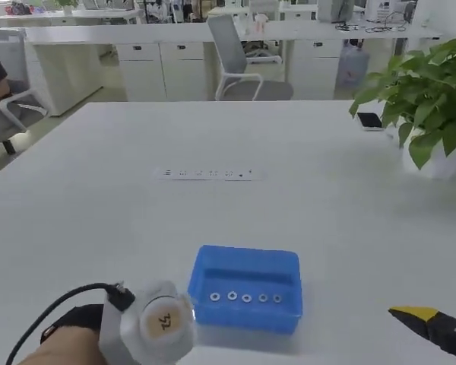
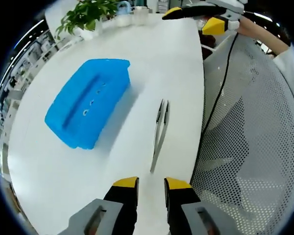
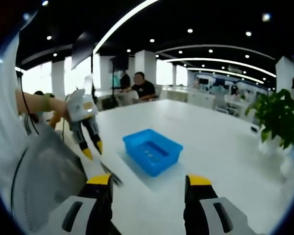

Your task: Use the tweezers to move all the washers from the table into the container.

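Washers (image 1: 246, 297), seemingly five, sit in a row inside the blue container (image 1: 243, 318), ahead and left of the left claw (image 2: 152, 183), whose jaws stand narrowly apart, empty. Tweezers (image 2: 159, 132) lie on the worktop (image 2: 176, 63) just ahead of it. The right claw (image 3: 149, 180) gapes wide, empty.

Left hand-held gripper (image 2: 151, 183): jaws parted, nothing between them.
Tweezers (image 2: 159, 129): flat on the worktop (image 2: 157, 58), close to its edge.
Container (image 2: 73, 134): blue, further in from that edge, washers (image 2: 91, 103) in a row inside.
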